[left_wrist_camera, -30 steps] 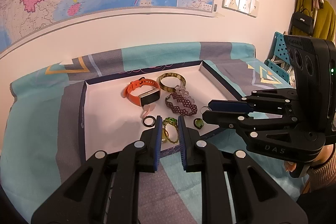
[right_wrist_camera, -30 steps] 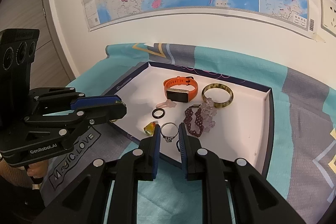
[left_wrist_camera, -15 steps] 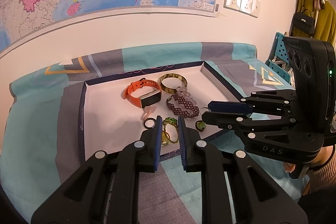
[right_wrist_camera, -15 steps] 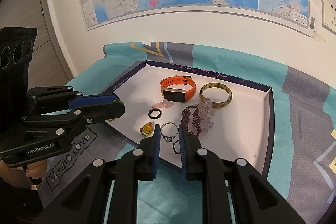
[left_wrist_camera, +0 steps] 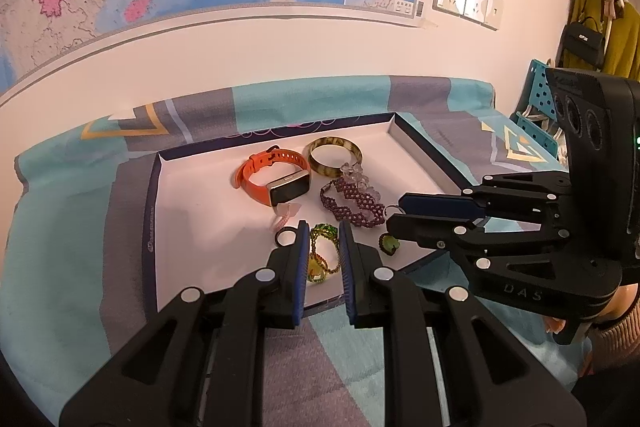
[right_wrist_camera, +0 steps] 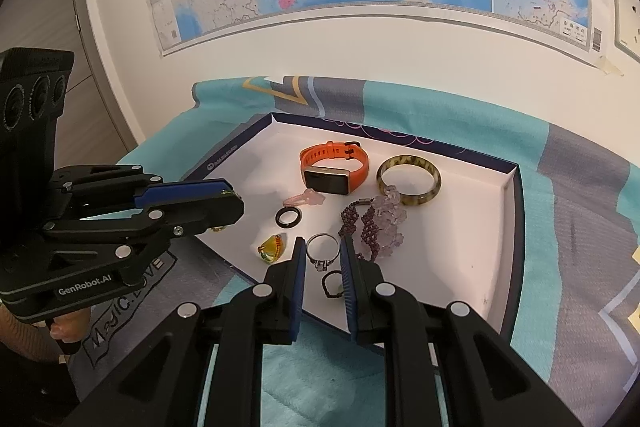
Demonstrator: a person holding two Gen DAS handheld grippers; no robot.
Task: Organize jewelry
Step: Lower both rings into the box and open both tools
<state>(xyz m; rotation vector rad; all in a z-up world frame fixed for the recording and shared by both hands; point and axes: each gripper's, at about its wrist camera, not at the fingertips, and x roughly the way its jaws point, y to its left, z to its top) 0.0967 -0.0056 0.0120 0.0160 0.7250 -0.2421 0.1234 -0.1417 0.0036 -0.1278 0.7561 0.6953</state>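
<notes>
Both handheld grippers poised at the near rim of the shallow white tray with a navy border (left_wrist_camera: 153,227), which lies on a teal-and-grey patterned cloth (left_wrist_camera: 60,247); compared with the views a second earlier, nothing has moved beyond a slight drift of the framing, and every piece lies where it did. The left gripper (left_wrist_camera: 323,227) is closed down to a narrow slit and empty, hovering above the green-and-yellow beaded bracelet (left_wrist_camera: 322,231); the right gripper (right_wrist_camera: 322,243) is likewise drawn nearly closed and carries nothing, hanging over the silver ring with a small stone (right_wrist_camera: 320,261). The orange-strapped wristwatch (left_wrist_camera: 260,183), the tortoiseshell bangle (right_wrist_camera: 412,199), the purple beaded bracelet (left_wrist_camera: 352,207) and the amber-stoned ring (right_wrist_camera: 272,247) rest loosely mixed inside the tray; the stillness suggests a pause before the first pick, so sorting appears not yet begun.
</notes>
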